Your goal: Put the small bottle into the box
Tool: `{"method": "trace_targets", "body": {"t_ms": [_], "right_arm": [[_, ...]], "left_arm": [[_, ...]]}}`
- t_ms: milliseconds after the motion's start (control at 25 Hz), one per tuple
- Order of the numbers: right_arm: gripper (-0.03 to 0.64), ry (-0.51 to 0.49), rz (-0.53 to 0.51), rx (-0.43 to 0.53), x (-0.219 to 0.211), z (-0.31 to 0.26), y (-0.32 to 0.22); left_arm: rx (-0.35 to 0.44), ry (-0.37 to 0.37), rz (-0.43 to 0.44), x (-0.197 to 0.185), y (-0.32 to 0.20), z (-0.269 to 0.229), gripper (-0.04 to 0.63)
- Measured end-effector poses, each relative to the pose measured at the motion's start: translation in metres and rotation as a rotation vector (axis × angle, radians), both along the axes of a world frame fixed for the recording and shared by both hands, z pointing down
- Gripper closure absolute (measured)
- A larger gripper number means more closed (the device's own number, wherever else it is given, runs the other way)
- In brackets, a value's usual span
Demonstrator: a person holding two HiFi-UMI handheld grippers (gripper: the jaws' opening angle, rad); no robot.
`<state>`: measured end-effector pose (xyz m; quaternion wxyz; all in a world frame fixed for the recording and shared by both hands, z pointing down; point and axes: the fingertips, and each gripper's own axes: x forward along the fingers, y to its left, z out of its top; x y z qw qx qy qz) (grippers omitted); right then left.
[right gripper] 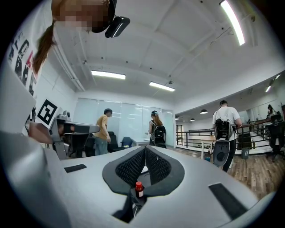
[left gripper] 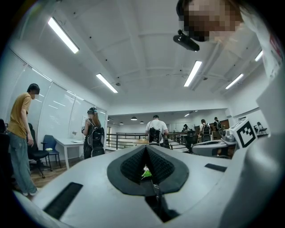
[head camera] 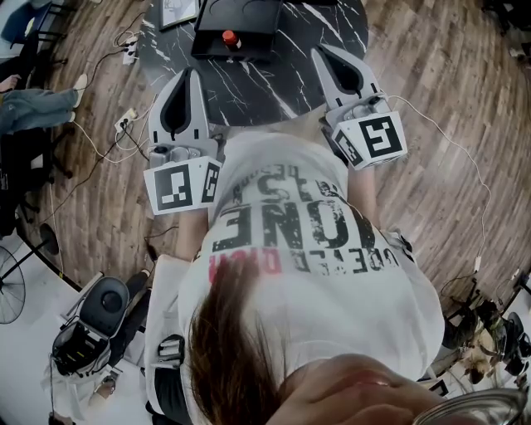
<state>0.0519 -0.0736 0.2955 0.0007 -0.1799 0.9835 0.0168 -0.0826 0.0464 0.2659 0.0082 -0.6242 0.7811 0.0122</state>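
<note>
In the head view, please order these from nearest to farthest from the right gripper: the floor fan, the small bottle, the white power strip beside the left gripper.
1. The small bottle: red-capped, just left of the right gripper.
2. The white power strip: on the floor, beyond the left gripper.
3. The floor fan: at the lower left edge.

Far side of box [head camera: 249, 25] off the top edge — small bottle [head camera: 230, 39] tiny, indistinct.
</note>
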Motion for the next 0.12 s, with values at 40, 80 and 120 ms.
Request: {"method": "trace_targets", "body": {"t_ms": [40,80,120], "right_arm": [[0.614,-0.002,0.0,0.002,0.0006,-0.0005,0.0001],[0.614,-0.003,-0.001,0.004,0.0012,-0.0011,0.0001],[0.614,-0.005,-0.002,0.006,0.0018,-0.0018,0.0002]], "left_arm": [[0.002,-0.002,0.001,0.0008,0.0,-0.0006,0.591],[0.003,-0.003,0.002,0.0017,-0.0001,-0.0012,0.591],[0.004,-0.005,0.004,0.0025,-0.0001,-0.0019,0.591]]}}
